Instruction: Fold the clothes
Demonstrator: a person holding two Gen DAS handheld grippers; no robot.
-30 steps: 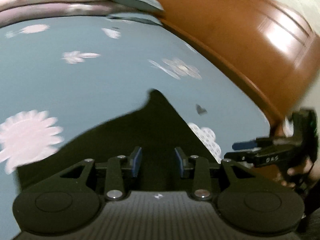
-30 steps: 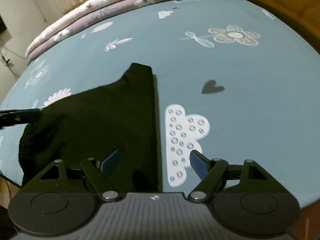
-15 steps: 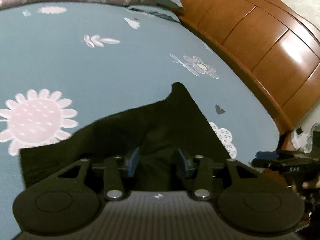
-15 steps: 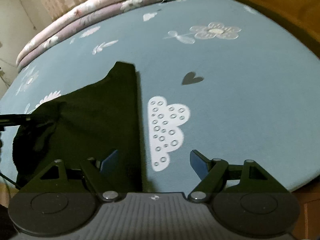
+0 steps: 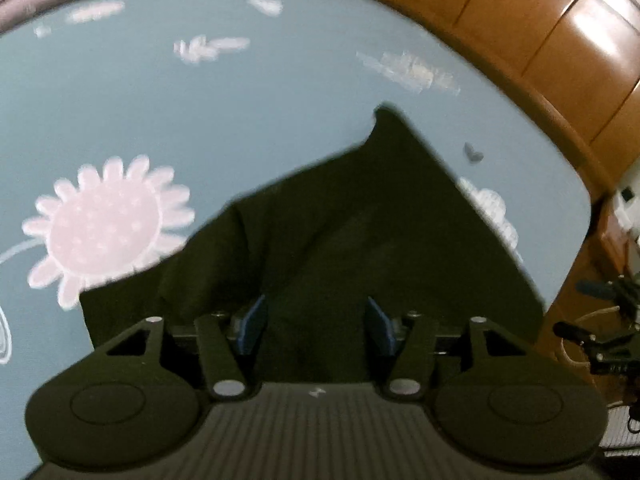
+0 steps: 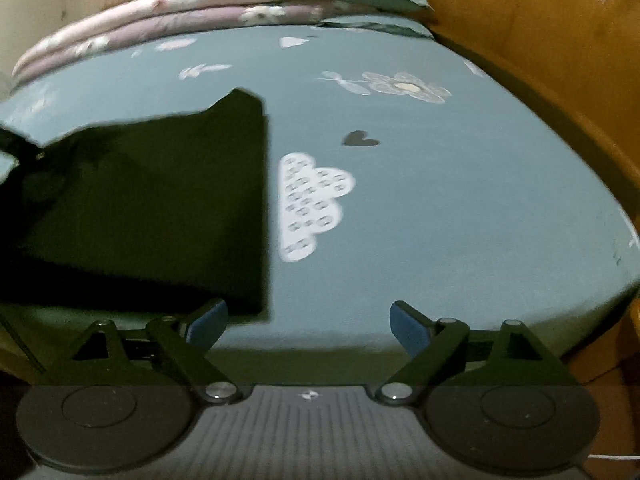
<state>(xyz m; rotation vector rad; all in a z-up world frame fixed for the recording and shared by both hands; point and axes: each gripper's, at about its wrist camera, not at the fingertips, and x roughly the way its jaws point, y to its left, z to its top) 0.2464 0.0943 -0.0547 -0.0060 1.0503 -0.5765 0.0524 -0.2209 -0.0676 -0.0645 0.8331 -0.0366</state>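
1. The black garment (image 5: 360,240) is lying spread on the blue patterned bed sheet (image 5: 200,120), near the front edge of the bed, with one straight side edge running beside the printed cloud (image 6: 312,204).
2. The left tongs (image 5: 316,320) are opening over the near part of the garment. Cloth is lying between the jaws, but the pads are not pressing on it, so the garment is released.
3. The right tongs (image 6: 308,320) are opening wide over bare sheet, just beside the garment's near right corner. Nothing is lying between the jaws.
4. Handling: the garment is reading as light, soft and limp, and it is showing shallow creases. It is likely to sag and drag if lifted from one point.
5. Grasp points: the near right corner and the pointed far corner (image 6: 244,100) are offering clean edges to pinch. A two-point hold along one edge is advisable for a flat fold.
6. Limits of view:
   - Both views are blurred.
   - The dark cloth is hiding its own seams, layers and garment type.
   - The near hem is sitting behind the tong bodies.
   - A dark object at the left edge of the right wrist view is possibly the left tongs.
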